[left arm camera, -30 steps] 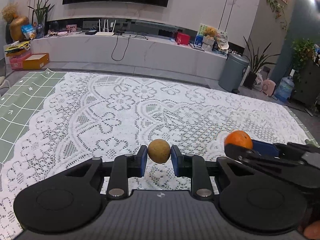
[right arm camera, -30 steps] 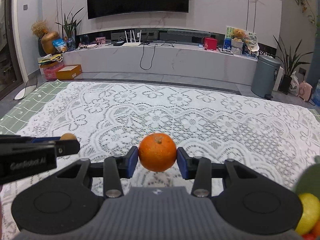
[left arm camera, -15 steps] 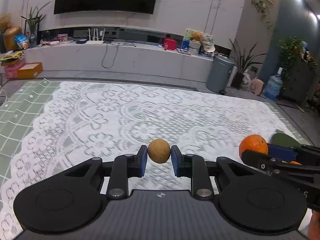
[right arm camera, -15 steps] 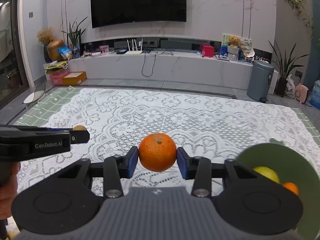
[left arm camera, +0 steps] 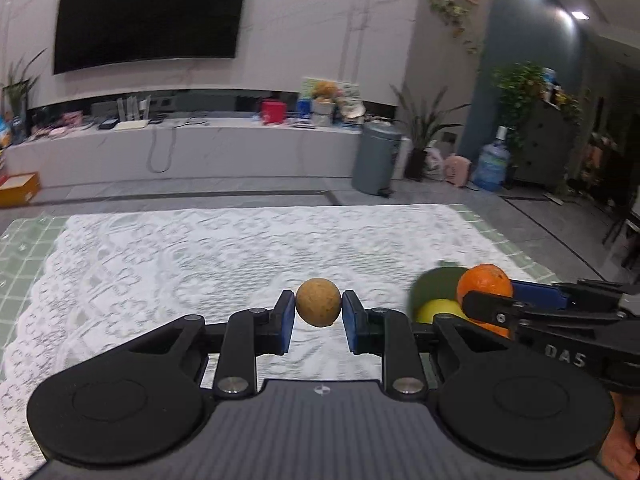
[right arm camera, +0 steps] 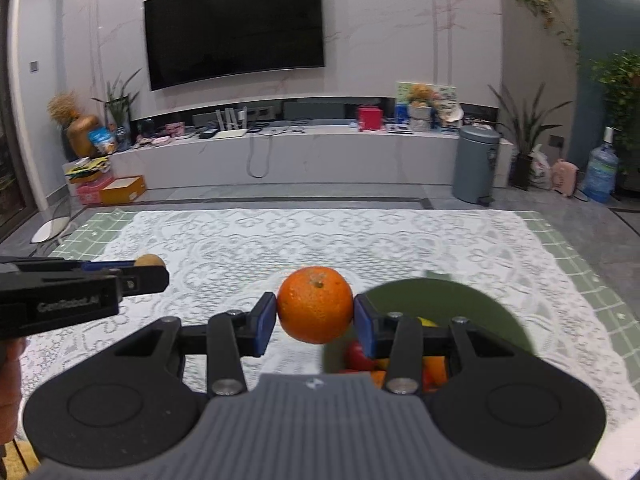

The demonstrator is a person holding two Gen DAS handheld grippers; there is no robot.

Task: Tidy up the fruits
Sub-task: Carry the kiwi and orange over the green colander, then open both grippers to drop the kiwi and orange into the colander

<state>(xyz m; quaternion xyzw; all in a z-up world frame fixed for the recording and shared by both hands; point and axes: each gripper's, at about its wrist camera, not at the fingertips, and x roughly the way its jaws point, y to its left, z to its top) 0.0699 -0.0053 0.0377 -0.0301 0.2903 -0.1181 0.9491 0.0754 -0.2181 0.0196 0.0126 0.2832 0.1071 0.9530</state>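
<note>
green bowl (right arm camera: 460, 304) at about 4 o'clock on the lace-covered tabletop (right arm camera: 280, 240), with a lemon (left arm camera: 438, 309) plus red and orange fruit in it. right claw (right arm camera: 315, 312) clamps an orange (right arm camera: 315, 304), left claw (left arm camera: 318, 312) pinches a small brown fruit (left arm camera: 318, 302), both fruits up off the lace.

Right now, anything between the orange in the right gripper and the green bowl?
Nothing visible. The right gripper holds the orange in open air beside the green bowl. The left gripper stays off to the other side.
</note>
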